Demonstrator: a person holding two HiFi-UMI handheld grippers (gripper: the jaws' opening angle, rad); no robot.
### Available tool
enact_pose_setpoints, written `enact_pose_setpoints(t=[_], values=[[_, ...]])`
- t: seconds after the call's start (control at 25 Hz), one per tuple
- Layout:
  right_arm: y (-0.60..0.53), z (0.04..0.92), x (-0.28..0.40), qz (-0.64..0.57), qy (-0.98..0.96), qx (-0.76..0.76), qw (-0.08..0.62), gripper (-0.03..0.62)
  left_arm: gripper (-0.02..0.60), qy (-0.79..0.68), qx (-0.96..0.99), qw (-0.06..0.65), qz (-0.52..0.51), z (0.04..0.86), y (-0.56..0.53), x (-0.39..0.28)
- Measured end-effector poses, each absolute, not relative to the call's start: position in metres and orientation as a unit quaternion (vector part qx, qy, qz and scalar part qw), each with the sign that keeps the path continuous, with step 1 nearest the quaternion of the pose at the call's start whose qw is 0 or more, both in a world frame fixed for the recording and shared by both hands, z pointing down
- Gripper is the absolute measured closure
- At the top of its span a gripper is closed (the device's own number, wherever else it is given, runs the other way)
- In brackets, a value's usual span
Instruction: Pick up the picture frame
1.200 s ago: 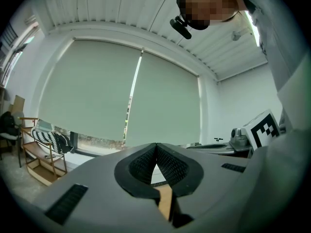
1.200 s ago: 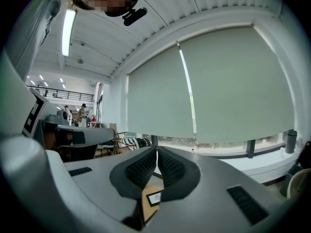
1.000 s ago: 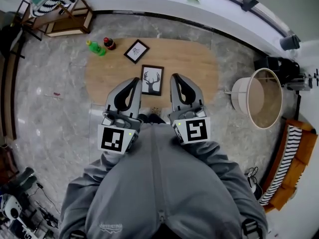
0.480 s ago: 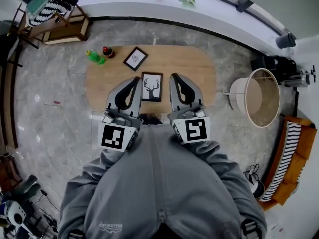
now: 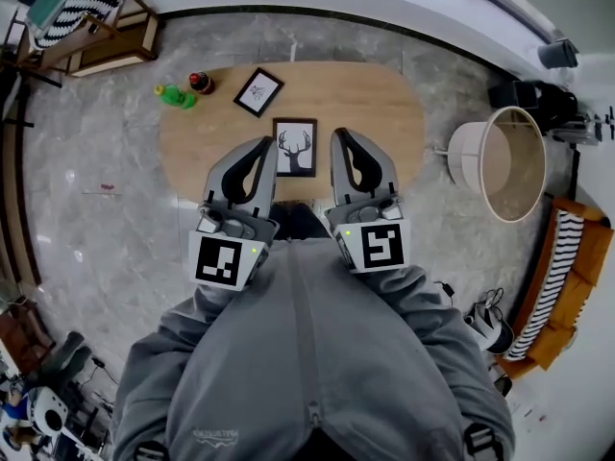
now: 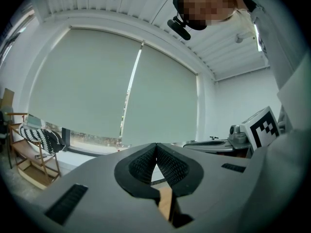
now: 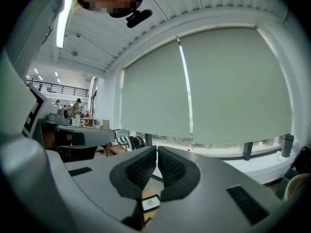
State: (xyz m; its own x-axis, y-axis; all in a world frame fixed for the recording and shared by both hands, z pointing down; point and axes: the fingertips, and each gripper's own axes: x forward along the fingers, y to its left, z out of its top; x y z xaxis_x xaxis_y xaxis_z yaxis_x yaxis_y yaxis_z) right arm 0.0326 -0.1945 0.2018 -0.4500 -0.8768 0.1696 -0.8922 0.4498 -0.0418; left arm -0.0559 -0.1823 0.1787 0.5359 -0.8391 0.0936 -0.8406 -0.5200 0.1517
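A black picture frame with a deer print (image 5: 295, 148) lies flat near the front edge of the oval wooden table (image 5: 384, 113). A smaller black frame (image 5: 258, 91) lies tilted further back on the left. My left gripper (image 5: 264, 144) (image 6: 156, 144) hangs just left of the deer frame, shut and holding nothing. On the frame's right, my right gripper (image 5: 339, 137) (image 7: 157, 148) is also shut and holds nothing. Both point level towards the window. In the right gripper view a dark-framed picture (image 7: 151, 203) shows through the gap under the jaws; I cannot tell which frame it is.
A green bottle (image 5: 175, 95) and a red-capped dark bottle (image 5: 200, 82) stand at the table's back left corner. A round white tub (image 5: 504, 188) stands right of the table, with a striped orange seat (image 5: 562, 296) beyond it. A wooden chair (image 5: 91, 27) is at the far left.
Both grippers have moved a little forward with the person, closer to the table and the deer frame. Their jaws have stayed shut.
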Motion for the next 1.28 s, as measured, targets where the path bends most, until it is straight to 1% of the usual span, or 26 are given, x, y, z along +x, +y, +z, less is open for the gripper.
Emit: enact_pose_setpoints(t=[0.4,0.6,0.96,1.28], values=[[-0.214,0.263,0.032,0.075,-0.842,0.528,0.086,0.562,0.565,-0.481,0.871,0.092,0.037,0.239,-0.205,-0.066],[-0.222,0.304,0.033,0.086,-0.836,0.536,0.079,0.562,0.565,-0.486,0.868,0.1,0.028,0.276,-0.215,-0.07],[-0.233,0.393,0.035,0.102,-0.836,0.529,0.103,0.562,0.565,-0.47,0.877,0.091,0.045,0.359,-0.222,-0.062],[-0.236,0.467,0.042,0.126,-0.827,0.536,0.113,0.562,0.565,-0.457,0.881,0.1,0.069,0.436,-0.214,-0.057]])
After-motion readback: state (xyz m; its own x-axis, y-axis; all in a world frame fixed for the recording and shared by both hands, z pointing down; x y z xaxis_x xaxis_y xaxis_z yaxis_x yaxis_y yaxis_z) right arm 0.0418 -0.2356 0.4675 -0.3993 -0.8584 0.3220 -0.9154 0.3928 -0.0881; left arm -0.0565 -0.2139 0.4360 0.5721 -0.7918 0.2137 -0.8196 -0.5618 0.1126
